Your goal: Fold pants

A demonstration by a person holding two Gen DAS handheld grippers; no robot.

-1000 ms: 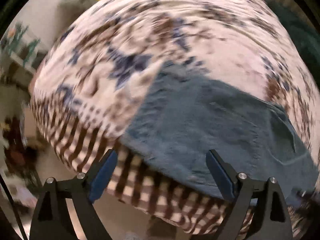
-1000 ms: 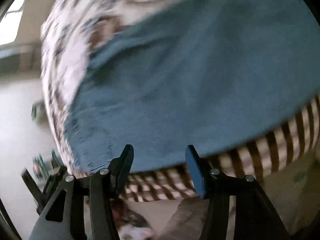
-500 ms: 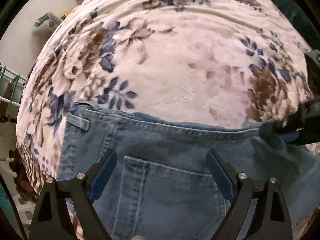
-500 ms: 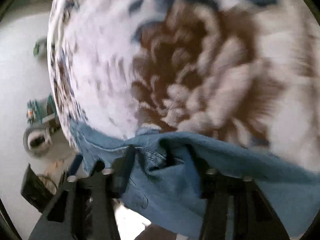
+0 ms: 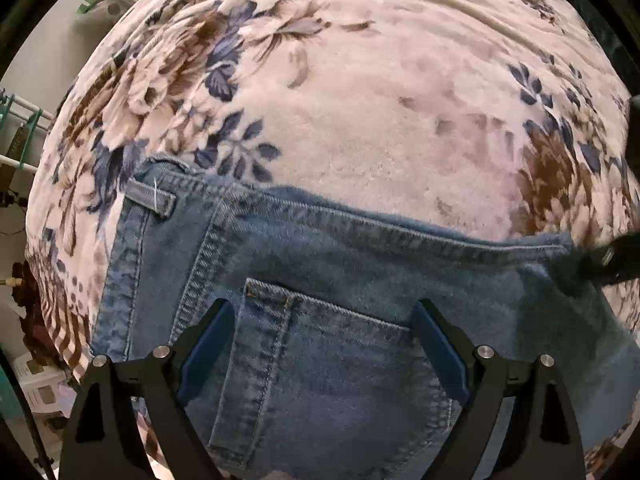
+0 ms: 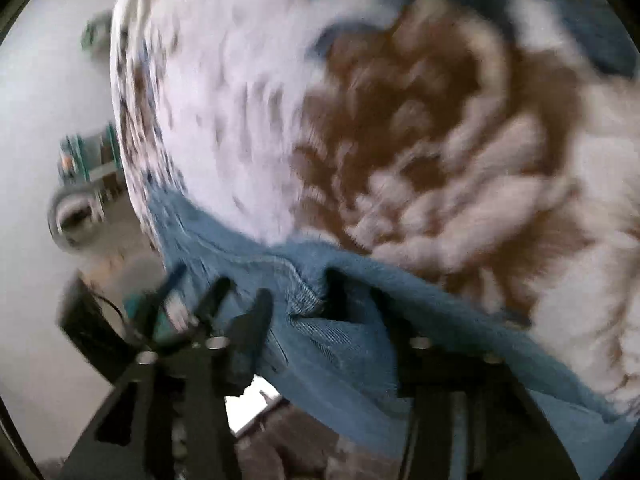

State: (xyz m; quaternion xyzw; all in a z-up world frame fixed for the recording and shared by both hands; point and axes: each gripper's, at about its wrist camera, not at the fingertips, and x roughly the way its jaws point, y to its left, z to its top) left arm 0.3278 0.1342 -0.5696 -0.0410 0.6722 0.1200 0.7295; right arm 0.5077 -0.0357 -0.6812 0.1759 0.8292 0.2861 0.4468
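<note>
Blue jeans [image 5: 320, 280] lie on a floral blanket [image 5: 380, 120], waistband towards the left and a back pocket facing up. My left gripper [image 5: 320, 344] is open, its fingers hovering over the back pocket. My right gripper [image 6: 300, 304] sits at the jeans' [image 6: 340, 340] edge, with denim bunched between its fingers; the view is blurred, so I cannot tell how far it is closed. The right gripper also shows in the left wrist view [image 5: 616, 256] at the jeans' right corner.
The bed edge with a brown striped border [image 5: 60, 328] drops off at the left. A drying rack with green hangers [image 5: 16, 120] stands beyond it. Floor clutter [image 6: 80, 184] lies left of the bed in the right wrist view.
Both grippers swung from the bed's striped edge up over the jeans. The left now hovers closer above the back pocket. The right reached the jeans' corner, with denim now between its fingers.
</note>
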